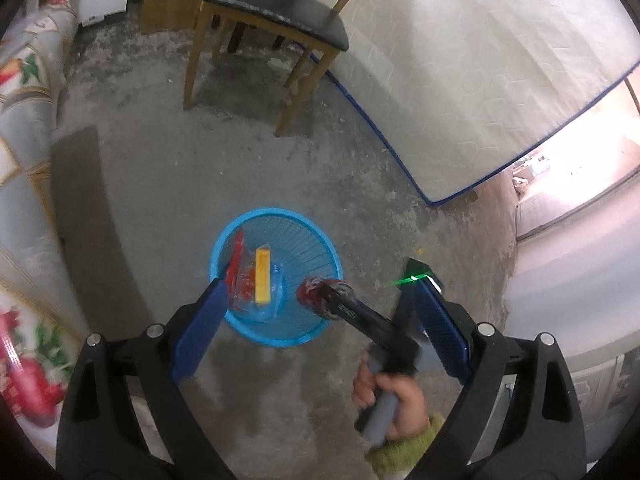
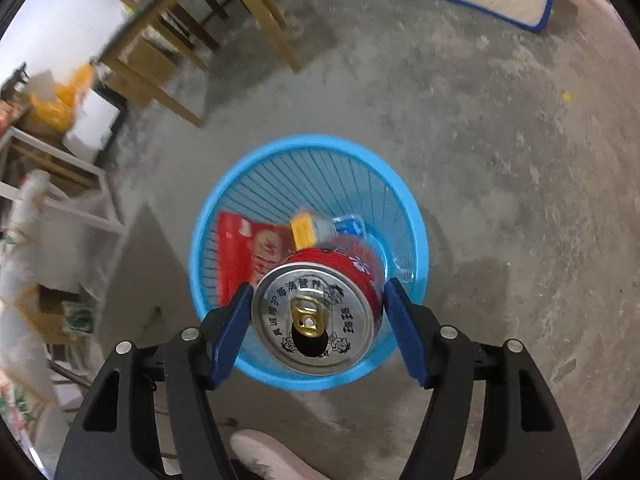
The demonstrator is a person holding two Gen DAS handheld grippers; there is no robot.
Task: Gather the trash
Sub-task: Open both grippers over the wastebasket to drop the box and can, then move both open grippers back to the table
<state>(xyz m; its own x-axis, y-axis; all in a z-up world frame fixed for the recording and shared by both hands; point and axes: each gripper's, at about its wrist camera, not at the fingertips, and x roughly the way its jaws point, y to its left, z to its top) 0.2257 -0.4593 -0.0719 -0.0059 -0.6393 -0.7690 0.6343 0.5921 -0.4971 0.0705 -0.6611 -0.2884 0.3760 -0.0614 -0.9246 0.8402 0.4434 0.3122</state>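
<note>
A blue mesh waste basket (image 1: 276,213) (image 2: 304,140) stands on the concrete floor. Inside it lie a red wrapper (image 2: 236,240), a yellow box (image 1: 263,280) (image 2: 304,230) and a clear plastic bottle (image 2: 350,226). My right gripper (image 2: 320,289) is shut on a red drink can (image 2: 316,320), top end toward the camera, directly above the basket's opening. In the left wrist view that can (image 1: 316,294) hangs over the basket's right rim, held by a hand (image 1: 396,396). My left gripper (image 1: 320,276) stands open above the basket with nothing between its pads.
A wooden chair (image 1: 276,16) with a dark seat stands beyond the basket. A white mattress (image 1: 480,80) with blue trim leans at the right. Floral cloth (image 1: 24,160) borders the left, a cardboard box (image 1: 172,4) sits at the back. A shoe (image 2: 272,456) is near the basket.
</note>
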